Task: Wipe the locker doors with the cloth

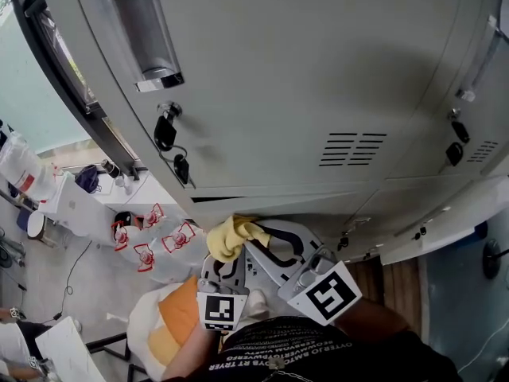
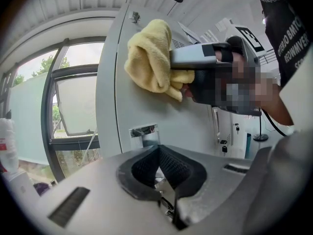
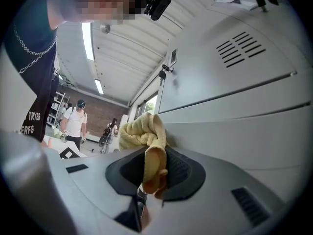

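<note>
A yellow cloth [image 1: 229, 237] is bunched against the lower edge of a grey locker door [image 1: 302, 78]. My right gripper [image 1: 261, 235] is shut on the cloth [image 3: 145, 131], a fold of which hangs between its black pads [image 3: 183, 173]. The cloth touches the door [image 3: 234, 131] just ahead of that gripper [image 3: 154, 155]. My left gripper [image 1: 225, 267] sits just below and left of the cloth, shut with nothing in it [image 2: 159, 150]. In the left gripper view, the cloth [image 2: 149, 58] is pressed on the door [image 2: 142, 111] by the right gripper [image 2: 178, 65].
Keys [image 1: 169, 138] hang from a lock under a recessed handle [image 1: 147, 34]. Vent slots [image 1: 352, 148] are cut in the door. A lower door [image 1: 433, 231] stands ajar at the right. A table with bottles [image 1: 79, 201] and a window [image 2: 73, 106] lie left. People [image 3: 74, 124] stand far behind.
</note>
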Available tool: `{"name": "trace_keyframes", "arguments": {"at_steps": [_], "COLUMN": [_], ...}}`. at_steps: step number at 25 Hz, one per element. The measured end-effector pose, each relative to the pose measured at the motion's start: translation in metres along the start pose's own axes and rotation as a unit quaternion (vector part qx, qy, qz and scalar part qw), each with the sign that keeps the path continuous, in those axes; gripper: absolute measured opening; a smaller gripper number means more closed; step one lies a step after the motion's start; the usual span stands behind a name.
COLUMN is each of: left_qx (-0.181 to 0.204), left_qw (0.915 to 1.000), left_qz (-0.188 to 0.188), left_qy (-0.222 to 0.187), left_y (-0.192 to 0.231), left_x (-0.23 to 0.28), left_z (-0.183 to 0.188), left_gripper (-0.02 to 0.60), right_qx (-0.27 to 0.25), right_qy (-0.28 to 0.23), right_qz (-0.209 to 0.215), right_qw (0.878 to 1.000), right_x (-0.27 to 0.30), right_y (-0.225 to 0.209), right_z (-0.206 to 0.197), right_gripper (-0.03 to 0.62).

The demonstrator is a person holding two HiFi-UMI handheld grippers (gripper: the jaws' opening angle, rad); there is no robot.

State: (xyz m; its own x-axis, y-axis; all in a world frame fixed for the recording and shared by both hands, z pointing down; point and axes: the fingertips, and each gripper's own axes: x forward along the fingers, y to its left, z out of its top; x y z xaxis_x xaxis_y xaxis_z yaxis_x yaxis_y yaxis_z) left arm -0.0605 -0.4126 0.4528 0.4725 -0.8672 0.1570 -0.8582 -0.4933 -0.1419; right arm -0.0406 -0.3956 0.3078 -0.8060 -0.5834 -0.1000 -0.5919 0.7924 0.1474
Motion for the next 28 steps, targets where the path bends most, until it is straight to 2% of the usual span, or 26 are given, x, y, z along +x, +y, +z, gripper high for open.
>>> {"name": "trace_keyframes", "arguments": {"at_steps": [6, 11, 20, 28], "left_qx": [0.014, -0.002, -0.002, -0.003], "left_qw": [0.9999, 0.9998, 0.9997, 0.9996], "left_qz": [-0.001, 0.005, 0.004, 0.005], "left_qy": [-0.005, 0.019, 0.023, 0.027], "left_y": [0.001, 0.0, -0.008, -0.015], "left_x": [0.0, -0.001, -0.011, -0.022], "left_z": [-0.001, -0.01, -0.015, -0.017], "left_gripper": [0.005, 0.005, 0.005, 0.005], "right_qx": [0.004, 0.001, -0.011, -0.01], "right_qy": [0.005, 0.01, 0.018, 0.038], "right_qz": [-0.03, -0.054, -0.09, -0.142], "right_qw": [1.0, 0.999, 0.996, 0.989], "right_x": [-0.024, -0.042, -0.079, -0.118], "right_y": [-0.02, -0.035, -0.066, -0.094], "right_z": [-0.003, -0.001, 0.0, -0.009], "right_gripper": [0.069, 0.069, 0.071, 0.072]}}
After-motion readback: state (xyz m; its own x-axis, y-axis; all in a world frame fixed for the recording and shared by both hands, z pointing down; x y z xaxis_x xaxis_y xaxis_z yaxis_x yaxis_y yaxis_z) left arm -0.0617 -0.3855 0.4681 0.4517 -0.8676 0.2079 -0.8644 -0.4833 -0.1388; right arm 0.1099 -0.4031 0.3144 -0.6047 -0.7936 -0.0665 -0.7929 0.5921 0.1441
